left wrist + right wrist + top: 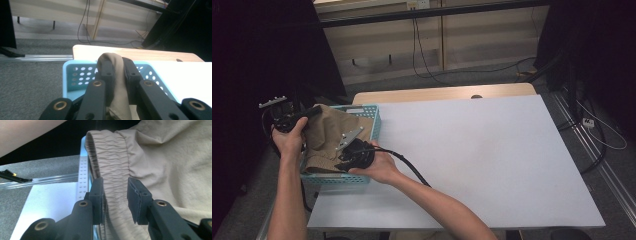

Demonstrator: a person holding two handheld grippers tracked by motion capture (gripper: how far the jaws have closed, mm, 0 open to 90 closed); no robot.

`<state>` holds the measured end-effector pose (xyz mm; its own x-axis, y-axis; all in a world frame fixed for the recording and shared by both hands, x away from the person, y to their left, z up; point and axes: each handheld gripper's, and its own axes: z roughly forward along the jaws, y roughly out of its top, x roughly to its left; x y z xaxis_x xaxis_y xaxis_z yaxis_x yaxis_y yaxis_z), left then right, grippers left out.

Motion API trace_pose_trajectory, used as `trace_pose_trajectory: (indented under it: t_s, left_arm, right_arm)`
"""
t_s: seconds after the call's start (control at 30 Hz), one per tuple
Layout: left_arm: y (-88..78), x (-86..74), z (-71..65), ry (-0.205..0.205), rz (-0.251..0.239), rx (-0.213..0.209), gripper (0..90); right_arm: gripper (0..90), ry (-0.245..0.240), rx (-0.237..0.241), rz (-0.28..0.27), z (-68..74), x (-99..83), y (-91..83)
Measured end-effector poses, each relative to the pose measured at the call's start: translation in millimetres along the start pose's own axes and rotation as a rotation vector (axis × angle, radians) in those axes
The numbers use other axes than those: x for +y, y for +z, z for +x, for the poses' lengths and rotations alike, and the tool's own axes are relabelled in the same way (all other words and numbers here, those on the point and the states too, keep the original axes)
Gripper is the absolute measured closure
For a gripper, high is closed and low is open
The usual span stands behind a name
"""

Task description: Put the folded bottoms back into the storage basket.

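High view shows the tan cloth (329,135) heaped in the blue basket (374,120) at the desk's (472,150) left edge, the left tool (117,71) clamped on a fold, the right tool (115,192) loosely straddling the waistband (110,165).

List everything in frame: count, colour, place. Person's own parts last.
garment: 1, tan, bunched in the basket, elastic waistband up
basket: 1, light blue, perforated, table's near-left corner
table: 1, white top, wooden strip along far edge
cables: several, black, on the floor beyond the table
left gripper: 1, black, shut on a fold of the garment
right gripper: 1, black, jaws astride the waistband, a gap at one pad
forearms: 2, bare, entering from the bottom edge
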<state>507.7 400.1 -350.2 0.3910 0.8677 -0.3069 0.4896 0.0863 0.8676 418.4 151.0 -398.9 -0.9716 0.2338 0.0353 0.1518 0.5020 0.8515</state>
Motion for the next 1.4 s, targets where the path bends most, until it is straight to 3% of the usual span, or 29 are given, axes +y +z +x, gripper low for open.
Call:
trace_pose_trajectory:
  t_s: [0.4,0.57,0.73,0.83,0.93,1.13,1.4]
  left_arm:
    - [12.2,7.7,-16.5,0.036,0.004,-0.041,81.9]
    - [16.6,2.7,-10.9,0.027,0.012,-0.018,81.8]
    - [22.1,-3.2,-7.4,0.024,0.025,0.001,81.6]
    - [26.0,-5.8,-6.4,0.033,0.040,0.033,81.3]
    - [31.2,-8.5,-6.2,0.054,0.069,0.070,81.1]
    - [40.4,-16.1,-3.2,0.041,0.083,0.107,81.1]
    - [49.0,-21.2,-2.3,0.040,0.110,0.126,81.0]
  right_arm:
    - [59.9,0.017,-0.011,-0.023,-2.6,-3.3,-9.6]
    - [56.2,0.023,-0.014,-0.027,-2.6,-5.7,-12.0]
    - [45.9,0.043,-0.005,-0.035,-3.2,-8.7,-14.5]
    - [40.4,0.049,0.005,-0.053,-2.5,-9.5,-17.1]
    - [37.9,0.045,0.001,-0.060,-1.3,-10.3,-20.3]
    - [37.1,0.048,-0.009,-0.068,-1.9,-14.3,-30.1]
    - [34.6,0.066,-0.036,-0.090,-7.2,-21.5,-50.2]
